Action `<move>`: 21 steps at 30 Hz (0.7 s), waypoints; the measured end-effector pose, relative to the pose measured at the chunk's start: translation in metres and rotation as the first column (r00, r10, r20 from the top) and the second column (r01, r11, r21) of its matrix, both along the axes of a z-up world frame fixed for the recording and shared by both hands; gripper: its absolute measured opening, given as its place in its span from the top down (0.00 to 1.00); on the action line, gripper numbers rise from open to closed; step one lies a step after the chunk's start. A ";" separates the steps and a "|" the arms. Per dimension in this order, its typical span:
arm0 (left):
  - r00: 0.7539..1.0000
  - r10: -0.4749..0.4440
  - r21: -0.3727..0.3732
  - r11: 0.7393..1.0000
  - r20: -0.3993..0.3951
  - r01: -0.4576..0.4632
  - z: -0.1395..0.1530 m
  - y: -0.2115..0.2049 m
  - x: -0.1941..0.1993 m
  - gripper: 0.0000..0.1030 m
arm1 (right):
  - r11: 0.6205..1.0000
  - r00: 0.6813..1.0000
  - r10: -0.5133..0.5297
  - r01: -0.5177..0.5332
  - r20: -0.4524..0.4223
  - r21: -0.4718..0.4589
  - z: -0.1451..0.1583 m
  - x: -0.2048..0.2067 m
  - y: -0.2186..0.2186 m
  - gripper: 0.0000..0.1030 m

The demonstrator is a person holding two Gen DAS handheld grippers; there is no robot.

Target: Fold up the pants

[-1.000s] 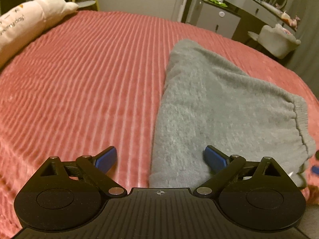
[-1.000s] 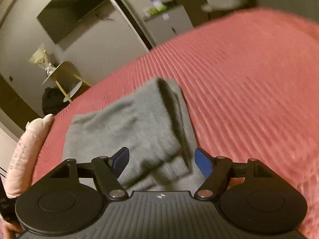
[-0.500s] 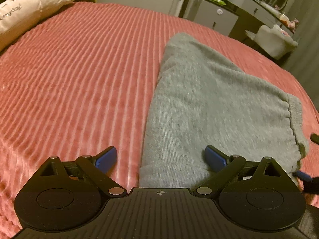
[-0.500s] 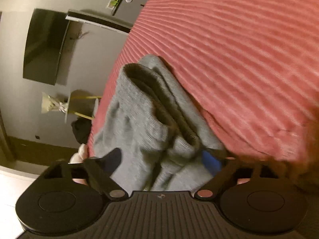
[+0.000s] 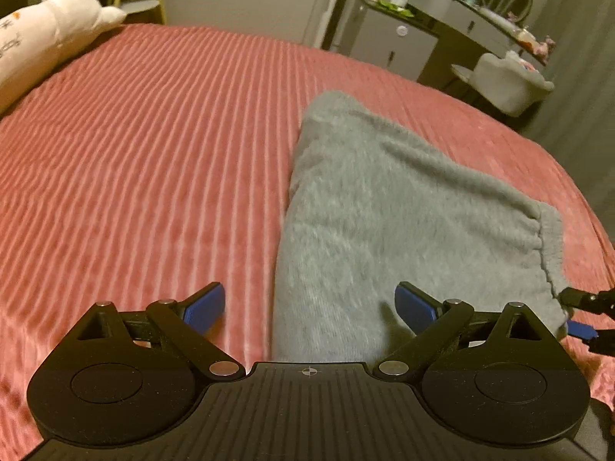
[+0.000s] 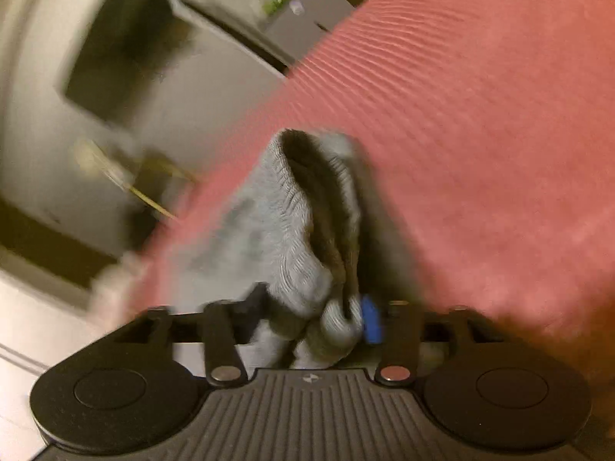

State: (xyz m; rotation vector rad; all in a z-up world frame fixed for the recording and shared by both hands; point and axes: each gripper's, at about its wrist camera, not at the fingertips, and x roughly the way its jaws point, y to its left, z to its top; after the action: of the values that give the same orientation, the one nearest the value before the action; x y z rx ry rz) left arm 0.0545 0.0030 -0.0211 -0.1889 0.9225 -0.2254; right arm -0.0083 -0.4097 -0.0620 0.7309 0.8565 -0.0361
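Note:
Grey fleece pants [image 5: 403, 211] lie folded lengthwise on the pink ribbed bed [image 5: 153, 153], waistband to the right. My left gripper [image 5: 309, 305] is open just above their near edge, one blue pad over the bedspread and the other over the cloth. At the waistband corner, my right gripper [image 5: 574, 315] shows at the right edge of the left wrist view. In the blurred right wrist view the right gripper [image 6: 313, 311] has its jaws closing on a bunched fold of the pants [image 6: 292, 230], and both pads touch the cloth.
A cream plush pillow [image 5: 42, 30] lies at the bed's far left. Beyond the bed stand a grey dresser [image 5: 396, 42] with small items and a pale chair [image 5: 507, 80]. A dark screen [image 6: 115, 50] hangs on the wall.
The right gripper's jaws have drawn in from wide apart onto the bunched waistband, and its view has rolled. Its fingers now show at the waistband corner in the left wrist view. The left gripper barely moved.

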 end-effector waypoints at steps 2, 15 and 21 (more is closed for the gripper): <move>0.999 -0.038 -0.017 0.999 -0.006 0.038 -0.001 0.000 0.009 0.05 | 0.999 0.998 0.016 -0.018 0.054 0.032 -0.001 0.000 -0.010 0.17; 0.969 -0.209 -0.144 0.971 -0.129 0.190 -0.038 -0.026 0.085 0.13 | 0.961 0.977 0.195 -0.207 0.080 0.184 -0.037 0.074 -0.019 0.28; 0.962 -0.255 -0.230 0.947 -0.101 0.227 -0.049 -0.019 0.098 0.19 | 0.948 0.959 0.256 -0.274 0.122 0.164 -0.041 0.074 -0.024 0.36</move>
State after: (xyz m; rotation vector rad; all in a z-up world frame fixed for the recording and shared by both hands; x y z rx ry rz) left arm 0.1523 -0.0157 -0.0699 -0.2945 1.0500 -0.5477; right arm 0.0654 -0.4339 -0.1031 0.7738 0.8637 0.3198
